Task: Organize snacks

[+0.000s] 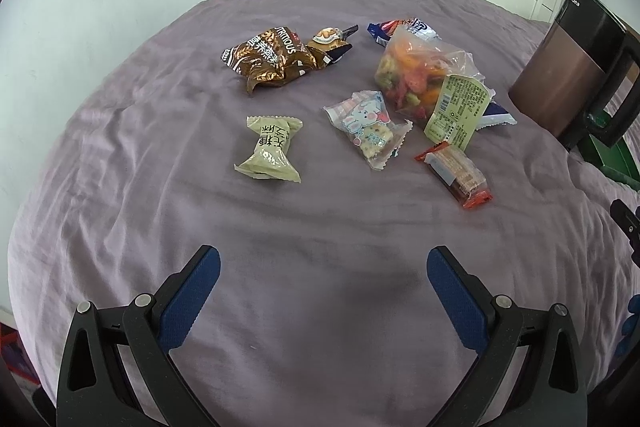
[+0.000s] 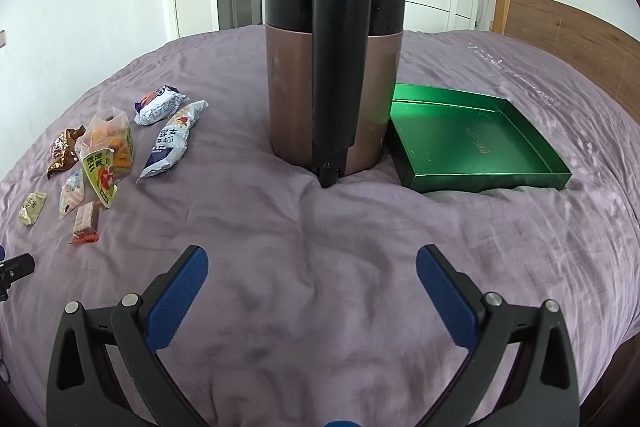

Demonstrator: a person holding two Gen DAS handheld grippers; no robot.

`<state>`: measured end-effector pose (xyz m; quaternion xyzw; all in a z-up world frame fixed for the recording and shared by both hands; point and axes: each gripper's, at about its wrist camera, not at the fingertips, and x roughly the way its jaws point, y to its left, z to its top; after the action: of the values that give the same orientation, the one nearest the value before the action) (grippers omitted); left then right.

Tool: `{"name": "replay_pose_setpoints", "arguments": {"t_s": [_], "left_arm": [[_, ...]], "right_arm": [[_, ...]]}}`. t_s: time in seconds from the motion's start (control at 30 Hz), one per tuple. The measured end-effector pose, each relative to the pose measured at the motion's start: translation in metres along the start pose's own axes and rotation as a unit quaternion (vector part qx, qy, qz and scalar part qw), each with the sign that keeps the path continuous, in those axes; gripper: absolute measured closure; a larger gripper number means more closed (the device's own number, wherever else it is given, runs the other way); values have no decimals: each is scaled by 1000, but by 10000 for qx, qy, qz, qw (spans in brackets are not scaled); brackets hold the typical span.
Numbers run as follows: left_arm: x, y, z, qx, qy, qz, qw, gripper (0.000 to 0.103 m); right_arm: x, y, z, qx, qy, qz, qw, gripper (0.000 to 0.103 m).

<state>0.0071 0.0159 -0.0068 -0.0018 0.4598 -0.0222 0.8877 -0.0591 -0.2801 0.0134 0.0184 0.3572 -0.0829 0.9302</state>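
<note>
Several snack packets lie on a purple bedspread point(image 1: 320, 219). In the left wrist view: a pale green packet point(image 1: 270, 149), a pink rabbit-print packet point(image 1: 370, 129), a red-ended bar point(image 1: 458, 175), a clear bag of orange and green pieces point(image 1: 420, 75), a brown bag point(image 1: 268, 57) and a blue-white packet point(image 1: 400, 27). My left gripper point(image 1: 323, 267) is open and empty, short of the packets. My right gripper point(image 2: 312, 265) is open and empty, facing a green tray point(image 2: 476, 143). The snacks point(image 2: 108, 151) lie to its left.
A tall copper and black kettle point(image 2: 336, 67) stands on the bed between the snacks and the green tray; it shows at the right edge of the left wrist view point(image 1: 576, 71). A wooden headboard point(image 2: 568, 31) is at the right. Wardrobes and doors stand beyond the bed.
</note>
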Motion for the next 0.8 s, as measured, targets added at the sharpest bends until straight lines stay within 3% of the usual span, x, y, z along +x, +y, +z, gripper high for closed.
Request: {"name": "replay_pose_setpoints", "arguments": {"t_s": [0.8], "left_arm": [[3, 2, 2, -15, 68, -55, 10000, 1]], "right_arm": [[0, 7, 2, -114, -8, 55, 9999, 0]]}}
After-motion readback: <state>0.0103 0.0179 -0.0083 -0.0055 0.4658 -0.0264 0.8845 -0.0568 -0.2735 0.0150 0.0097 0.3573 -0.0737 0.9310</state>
